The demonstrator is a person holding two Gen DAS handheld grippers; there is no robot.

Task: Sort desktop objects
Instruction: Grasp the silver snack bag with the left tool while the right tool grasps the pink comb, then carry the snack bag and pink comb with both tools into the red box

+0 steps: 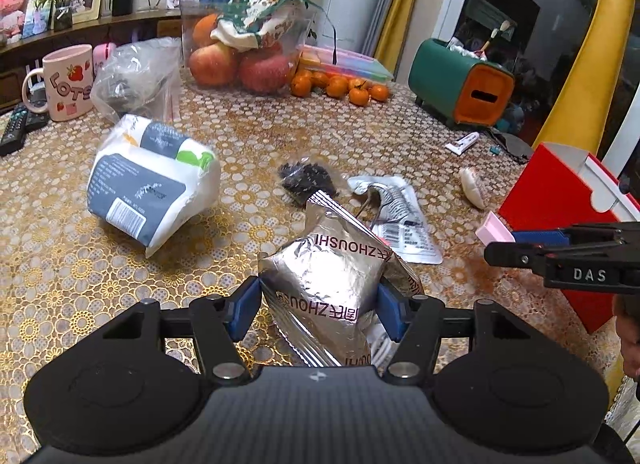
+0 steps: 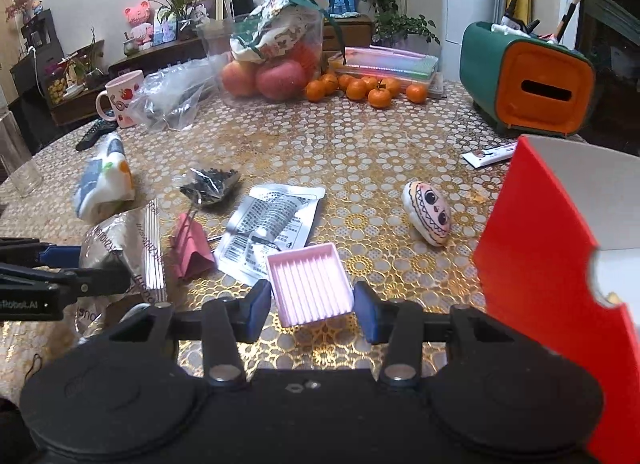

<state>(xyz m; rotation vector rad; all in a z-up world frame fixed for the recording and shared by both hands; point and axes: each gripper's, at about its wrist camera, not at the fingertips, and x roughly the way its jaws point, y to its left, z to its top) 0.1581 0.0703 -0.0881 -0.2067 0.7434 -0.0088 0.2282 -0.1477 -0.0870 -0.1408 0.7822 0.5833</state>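
while the left claw (image 1: 320, 306) pinches the silver foil pouch (image 1: 332, 284) across its crumpled middle, both blue pads pressed into the foil, the right claw (image 2: 312, 310) has the small pink tray (image 2: 310, 284) between its pads. its left pad touches the tray's edge; on the right a sliver of gap seems to show, so i cannot tell for sure that the tray is truly clamped.

that is the first worry: if the tray is only touched on one side, any lift could let it tip and drop back onto the surface (image 2: 360, 136), near the printed flat sachet (image 2: 276, 220) just beyond it.

the red box (image 2: 552, 256) stands open close at the right, probably the place things are sorted into. its tall near wall sits just beside the right claw, so a swing to the right might clip the cardboard and shove or topple it.

the pouch is soft and slick, gripped at a fold; it could slide out or sag and drag over the dark packet of seeds (image 1: 306, 180) lying farther off. the two claws are also near each other, so crossing paths risks a knock. the small plush face toy (image 2: 427, 213) lies well clear on the far right.
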